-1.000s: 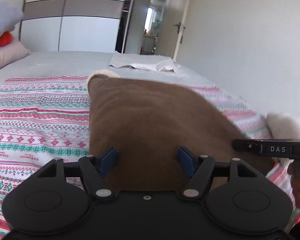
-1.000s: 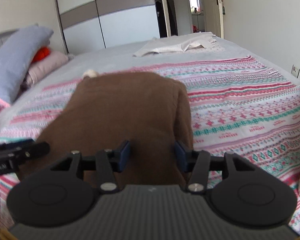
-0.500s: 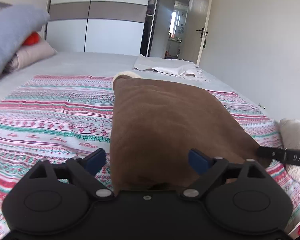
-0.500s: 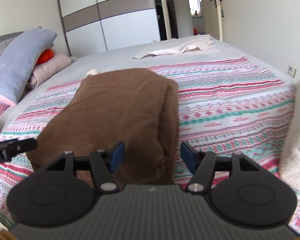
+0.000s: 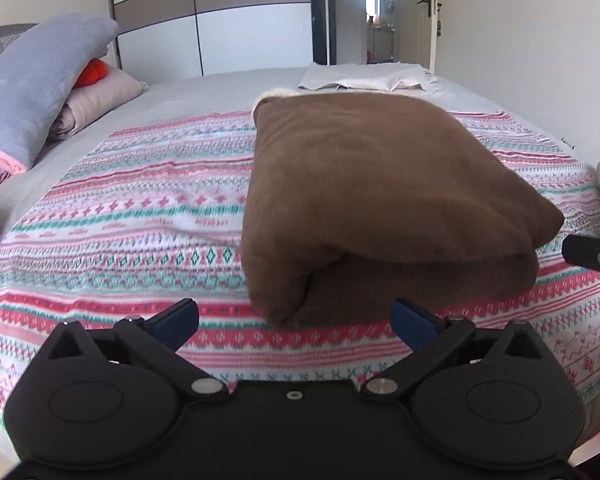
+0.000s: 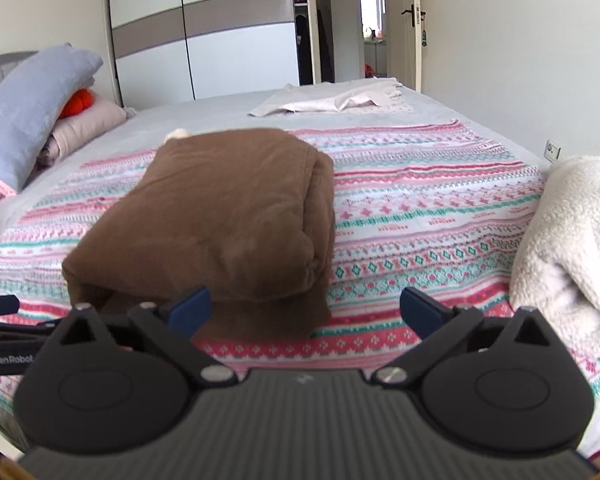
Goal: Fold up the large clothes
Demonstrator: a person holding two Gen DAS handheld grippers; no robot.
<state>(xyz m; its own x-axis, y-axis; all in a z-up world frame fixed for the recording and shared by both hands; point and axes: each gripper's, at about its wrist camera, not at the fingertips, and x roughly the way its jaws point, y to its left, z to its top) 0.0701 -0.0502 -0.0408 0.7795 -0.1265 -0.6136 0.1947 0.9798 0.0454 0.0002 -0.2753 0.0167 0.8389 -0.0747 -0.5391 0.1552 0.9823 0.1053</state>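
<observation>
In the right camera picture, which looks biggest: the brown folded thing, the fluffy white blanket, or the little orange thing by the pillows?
Largest to smallest as they look:
1. Brown folded fleece garment
2. Fluffy white blanket, partly cut off at the edge and near the camera, so its true size is unsure
3. Small orange object, far away and partly hidden

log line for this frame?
brown garment: folded on patterned blanket | left hand-held gripper: open, empty | right hand-held gripper: open, empty

Wardrobe [image 6: 204,36] (sliding); open door [image 6: 410,28]; daylight.
</observation>
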